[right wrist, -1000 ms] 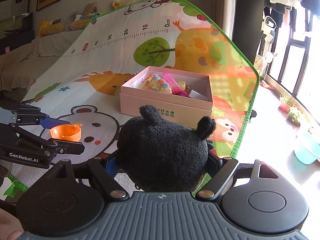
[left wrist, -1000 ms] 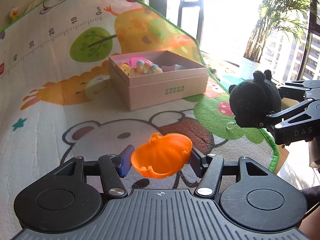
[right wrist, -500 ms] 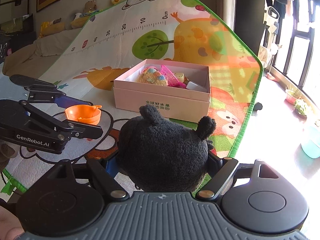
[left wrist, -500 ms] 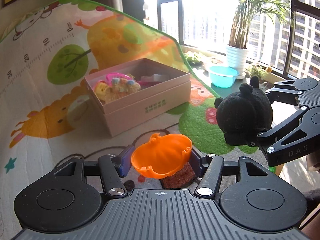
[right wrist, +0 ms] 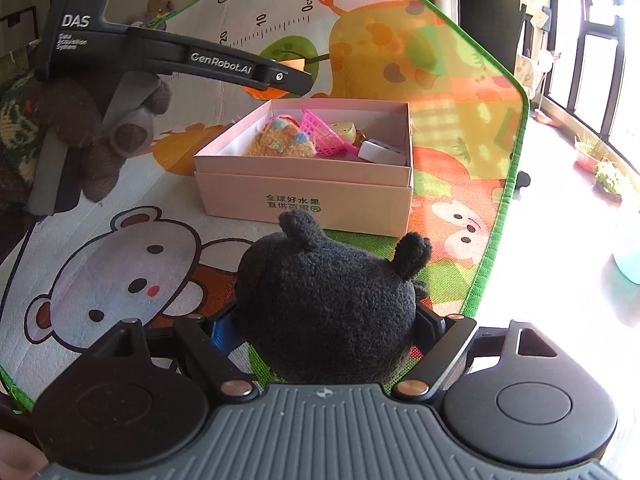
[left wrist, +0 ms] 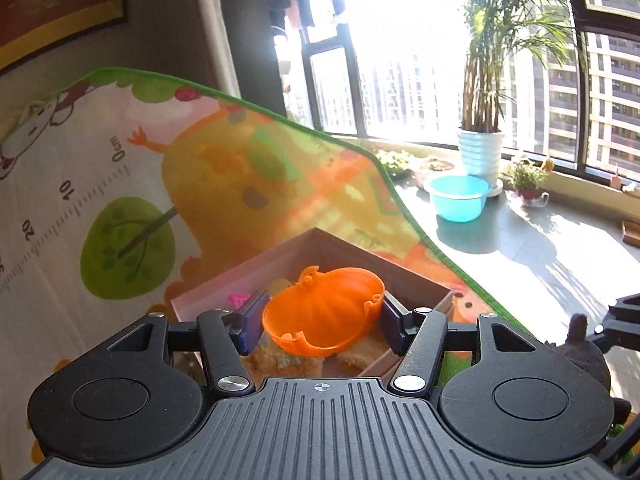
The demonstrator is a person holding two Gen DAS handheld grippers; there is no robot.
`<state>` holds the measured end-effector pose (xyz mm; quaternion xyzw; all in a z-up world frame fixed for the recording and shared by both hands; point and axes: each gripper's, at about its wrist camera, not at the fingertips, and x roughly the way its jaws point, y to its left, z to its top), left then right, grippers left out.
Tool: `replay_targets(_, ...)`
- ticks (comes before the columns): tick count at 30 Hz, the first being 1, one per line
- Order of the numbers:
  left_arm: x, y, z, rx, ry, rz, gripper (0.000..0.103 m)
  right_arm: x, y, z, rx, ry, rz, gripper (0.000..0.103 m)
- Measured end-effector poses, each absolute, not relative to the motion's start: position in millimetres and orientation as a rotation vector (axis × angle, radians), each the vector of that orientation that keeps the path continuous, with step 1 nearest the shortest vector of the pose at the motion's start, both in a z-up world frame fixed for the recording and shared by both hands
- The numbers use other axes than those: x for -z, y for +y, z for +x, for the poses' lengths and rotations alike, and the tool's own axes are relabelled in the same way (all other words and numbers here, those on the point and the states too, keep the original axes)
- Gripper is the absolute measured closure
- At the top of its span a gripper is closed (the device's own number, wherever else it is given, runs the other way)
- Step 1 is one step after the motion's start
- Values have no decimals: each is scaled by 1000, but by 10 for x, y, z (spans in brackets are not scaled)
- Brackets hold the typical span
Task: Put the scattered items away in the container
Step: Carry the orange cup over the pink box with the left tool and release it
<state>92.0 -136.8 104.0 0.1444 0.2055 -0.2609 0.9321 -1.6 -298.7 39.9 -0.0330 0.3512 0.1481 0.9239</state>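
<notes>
- Orange ribbed plastic pumpkin-shaped bowl (left wrist: 324,312): tipped, hollow side facing the camera, small stem nub on top; raised above the open box, flanked by the two blue pads of the left tool (left wrist: 322,320).
- Black fuzzy plush toy with two small round ears (right wrist: 328,304): upright, ears up, gripped in the right tool (right wrist: 326,330), in front of the box, above the play mat.
- Pale pink rectangular cardboard box (right wrist: 308,196): lid off, resting on the mat; already containing an orange plush, a pink mesh basket, a white item.
</notes>
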Motion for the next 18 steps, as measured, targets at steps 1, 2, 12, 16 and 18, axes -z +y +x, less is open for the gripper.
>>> replay_targets(1, -1035, -1381, 1037, 528, 412, 286, 34, -407, -2990, -14, -301, 721, -69, 21)
replay_targets(2, -1013, -1389, 1126, 525, 415, 282, 23, -417, -2994, -9, -300, 721, -71, 21)
replay_targets(12, -705, -849, 934, 465, 552, 132, 6, -506, -2926, 147, -352, 770, -92, 21)
replay_targets(16, -570, -624, 760, 448, 628, 81, 5, -801, -2793, 342, -363, 667, -139, 21)
replay_targets(18, -510, -593, 717, 445, 648, 71, 5, -992, -2717, 499, -348, 586, -178, 21)
